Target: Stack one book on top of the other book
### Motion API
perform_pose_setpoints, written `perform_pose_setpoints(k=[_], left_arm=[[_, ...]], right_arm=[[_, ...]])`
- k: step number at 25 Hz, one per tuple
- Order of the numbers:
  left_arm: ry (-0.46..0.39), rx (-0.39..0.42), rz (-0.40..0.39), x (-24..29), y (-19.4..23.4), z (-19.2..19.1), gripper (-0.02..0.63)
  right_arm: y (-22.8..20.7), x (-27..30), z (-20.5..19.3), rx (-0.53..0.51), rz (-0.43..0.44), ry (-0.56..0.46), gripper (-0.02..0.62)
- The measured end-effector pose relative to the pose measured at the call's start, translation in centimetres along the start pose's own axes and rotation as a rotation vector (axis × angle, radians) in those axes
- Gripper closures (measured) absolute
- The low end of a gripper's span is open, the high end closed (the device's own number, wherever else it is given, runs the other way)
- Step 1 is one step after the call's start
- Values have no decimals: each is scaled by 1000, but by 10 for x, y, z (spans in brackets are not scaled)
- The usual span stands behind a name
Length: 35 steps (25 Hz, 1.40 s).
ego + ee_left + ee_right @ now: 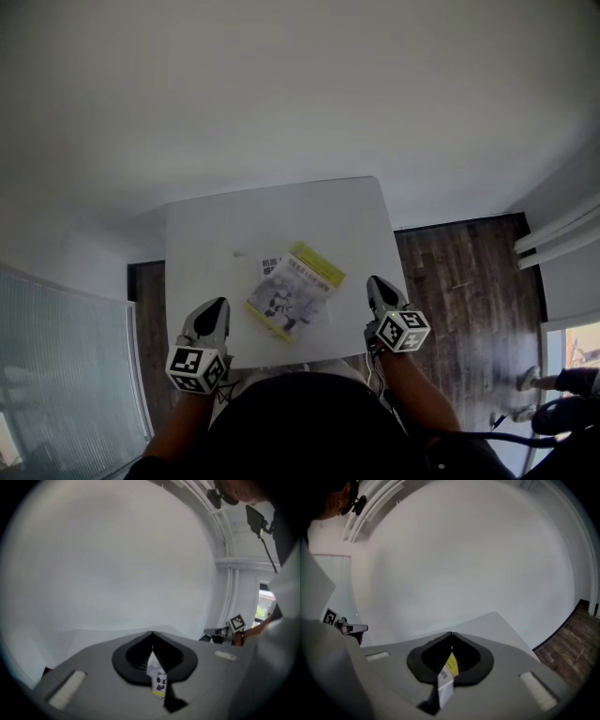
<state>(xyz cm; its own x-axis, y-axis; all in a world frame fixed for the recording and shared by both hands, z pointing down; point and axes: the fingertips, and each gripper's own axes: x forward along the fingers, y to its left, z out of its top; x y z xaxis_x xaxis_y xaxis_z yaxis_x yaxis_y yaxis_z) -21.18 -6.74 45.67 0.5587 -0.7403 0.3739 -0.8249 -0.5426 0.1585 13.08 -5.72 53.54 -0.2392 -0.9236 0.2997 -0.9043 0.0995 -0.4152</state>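
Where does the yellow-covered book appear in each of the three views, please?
Head view: yellow-covered book centre, on the white table.
Left gripper view: a sliver, low centre, seen past its closed jaws.
Right gripper view: likewise, a low-centre sliver.
Shared landmark: the plain white wall behind the table.

Closed fingers [129, 660], perhaps book [158, 681] beyond

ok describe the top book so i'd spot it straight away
On the white table, near its front edge, two books lie stacked. The top book has a yellow band above a grey drawing; only a white corner of the lower book pokes out.
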Motion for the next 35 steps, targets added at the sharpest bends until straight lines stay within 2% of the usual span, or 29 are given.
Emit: perform_pose_setpoints(k=[12,24,35], left_arm=[[4,-9,-21,-1,1,-6,601],[15,-24,-22,3,3,-7,601],[19,14,-29,3,0,-6,601]], right_arm=[[1,-8,-5,-49,-33,18,594],[-4,-3,-18,-1,-46,55,594],[-4,-1,-25,25,-39,76,594]])
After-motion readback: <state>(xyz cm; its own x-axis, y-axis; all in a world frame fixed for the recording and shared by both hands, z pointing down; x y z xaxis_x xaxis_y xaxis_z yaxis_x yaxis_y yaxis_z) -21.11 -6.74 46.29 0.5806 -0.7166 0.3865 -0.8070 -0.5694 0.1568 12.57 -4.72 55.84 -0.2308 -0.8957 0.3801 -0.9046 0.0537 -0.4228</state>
